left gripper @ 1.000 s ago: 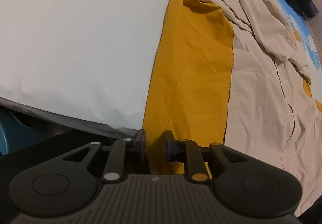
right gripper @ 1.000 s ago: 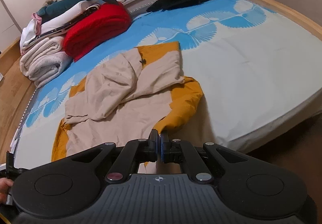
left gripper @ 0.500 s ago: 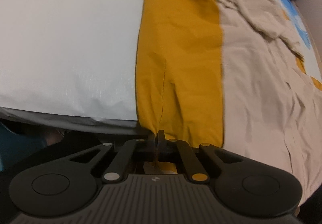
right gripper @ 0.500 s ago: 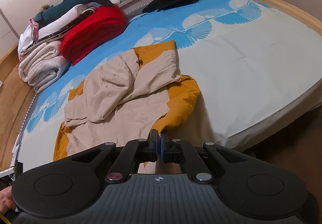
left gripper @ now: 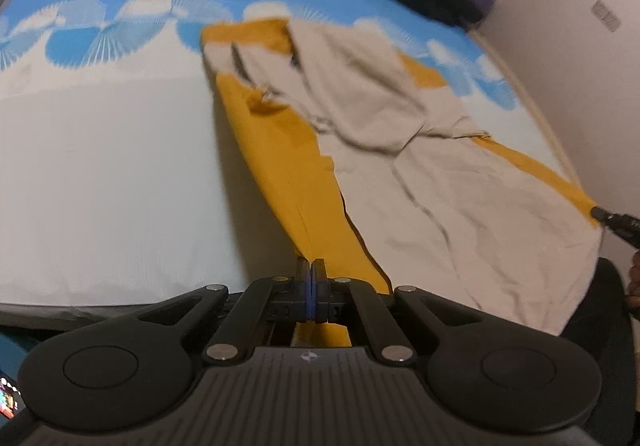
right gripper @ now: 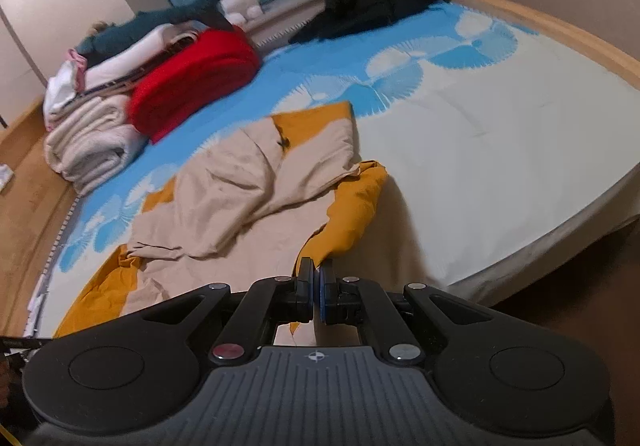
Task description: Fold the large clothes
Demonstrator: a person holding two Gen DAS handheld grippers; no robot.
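While both near corners were already pinched, the fold itself had hardly begun. The left gripper [left gripper: 311, 266] was clamped on the mustard edge of the garment [left gripper: 420, 173], and the right gripper [right gripper: 316, 270] gripped its other near corner. It lay mostly flat on the bed [left gripper: 100, 165], sleeves crossed over the chest, its long axis running away from the grippers, collar end farthest, toward the red blanket [right gripper: 192, 81].
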